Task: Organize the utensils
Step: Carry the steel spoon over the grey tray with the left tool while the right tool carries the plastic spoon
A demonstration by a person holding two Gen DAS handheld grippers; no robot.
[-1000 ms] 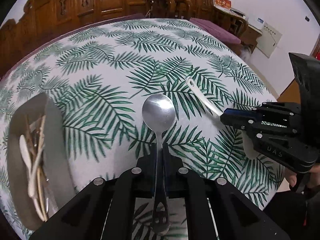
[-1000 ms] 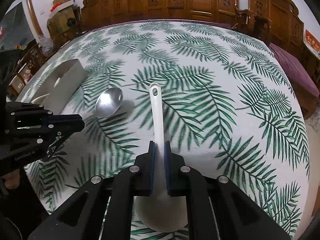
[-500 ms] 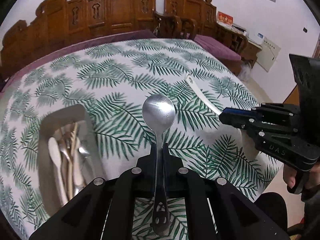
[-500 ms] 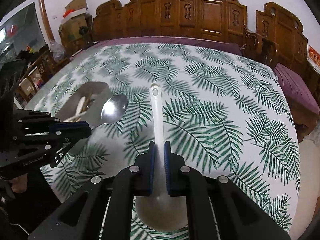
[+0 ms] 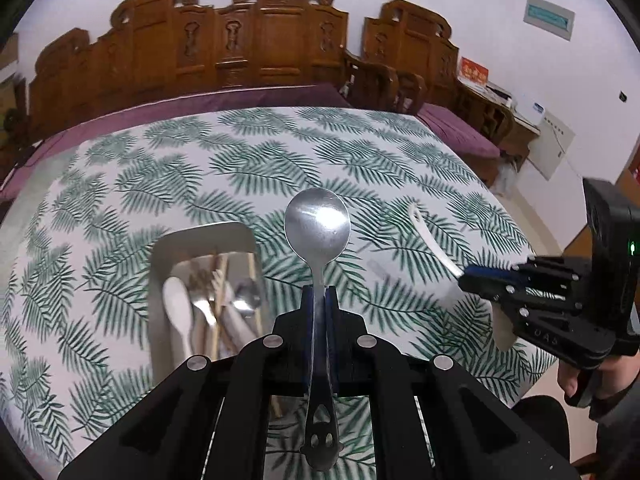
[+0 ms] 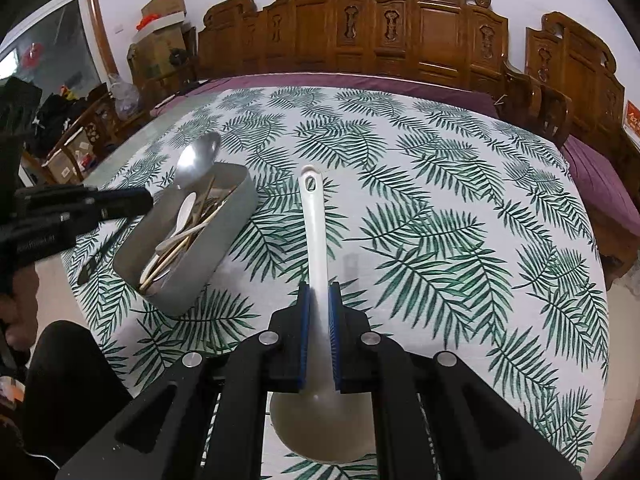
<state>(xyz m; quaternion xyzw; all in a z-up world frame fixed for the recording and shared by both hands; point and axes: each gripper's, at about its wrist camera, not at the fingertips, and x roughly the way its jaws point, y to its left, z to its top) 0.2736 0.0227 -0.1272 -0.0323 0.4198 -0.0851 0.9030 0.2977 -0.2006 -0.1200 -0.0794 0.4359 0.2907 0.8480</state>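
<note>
Left wrist view was filled, largest first, by the table (image 5: 280,168) under its fern-printed cloth; on it, at about nine o'clock from the frame's centre, the grey metal tray (image 5: 158,280) was seen, placed as the collecting point, for white spoons, pale chopsticks and metal cutlery were already laid lengthwise in it. The left gripper (image 5: 319,300) was clamped on the neck of the metal spoon (image 5: 318,228), the bowl carried forward at twelve o'clock and clear of the cloth, presumably so that it could be lowered bowl-first into the tray; at three o'clock the right gripper (image 5: 470,278) was seen, held by a hand (image 5: 588,376). In the right wrist view its jaws were closed on the handle of the white ladle (image 6: 316,236), the handle pointed to twelve o'clock and the bowl kept at six o'clock beneath the fingers, a hold judged to balance the heavy end; the tray lay at ten o'clock. Neither utensil had yet been deposited.
</note>
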